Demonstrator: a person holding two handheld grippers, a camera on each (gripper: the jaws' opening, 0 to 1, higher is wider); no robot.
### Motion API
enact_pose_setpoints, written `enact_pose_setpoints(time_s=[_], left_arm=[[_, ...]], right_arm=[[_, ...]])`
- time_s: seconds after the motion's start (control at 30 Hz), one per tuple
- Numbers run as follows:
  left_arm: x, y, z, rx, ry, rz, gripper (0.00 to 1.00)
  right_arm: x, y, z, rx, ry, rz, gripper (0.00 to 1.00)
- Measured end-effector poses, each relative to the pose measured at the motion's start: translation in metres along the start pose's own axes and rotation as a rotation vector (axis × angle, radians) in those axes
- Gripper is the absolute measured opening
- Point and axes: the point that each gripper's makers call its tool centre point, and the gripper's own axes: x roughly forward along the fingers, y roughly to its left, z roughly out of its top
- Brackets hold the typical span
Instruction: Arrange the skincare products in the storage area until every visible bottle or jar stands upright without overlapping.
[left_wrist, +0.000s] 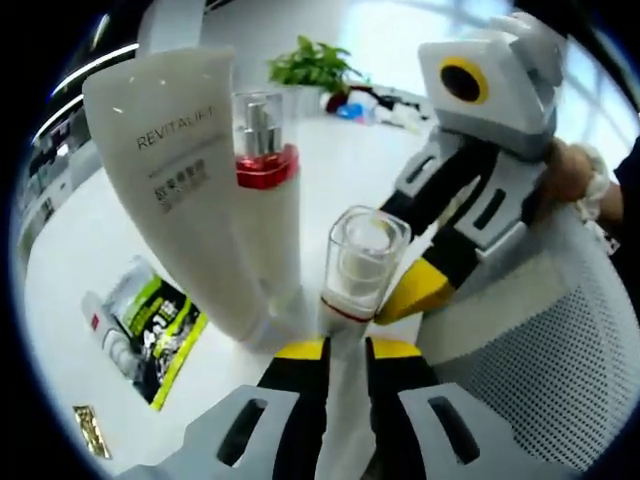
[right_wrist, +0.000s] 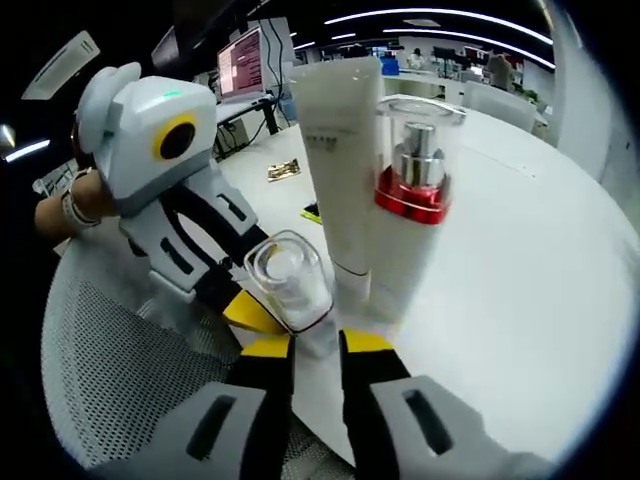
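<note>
We find the clear-capped bottle (left_wrist: 362, 262) upright between both grippers: left gripper (left_wrist: 345, 352) and right gripper (right_wrist: 315, 345) each clamp its body.

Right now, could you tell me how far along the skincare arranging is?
Done: the REVITALIFT tube and the red-collared pump bottle stand upright, close together, on the white table. In hand: both the left gripper and the right gripper close on the clear-capped bottle. Left: set it upright beside them and release.
</note>
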Motion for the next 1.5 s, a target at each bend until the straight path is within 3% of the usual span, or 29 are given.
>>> enact_pose_setpoints(time_s=[0.53, 1.0, 1.5], left_arm=[[0.008, 0.008, 0.003, -0.019, 0.009, 0.026, 0.06], [0.014, 0.015, 0.007, -0.032, 0.001, 0.045, 0.09], [0.014, 0.022, 0.012, -0.05, -0.023, 0.069, 0.09]], right_arm=[[0.003, -0.012, 0.001, 0.016, 0.007, -0.02, 0.15], [0.005, -0.022, -0.001, 0.068, -0.008, -0.055, 0.13], [0.008, -0.027, 0.003, 0.066, -0.018, -0.081, 0.09]])
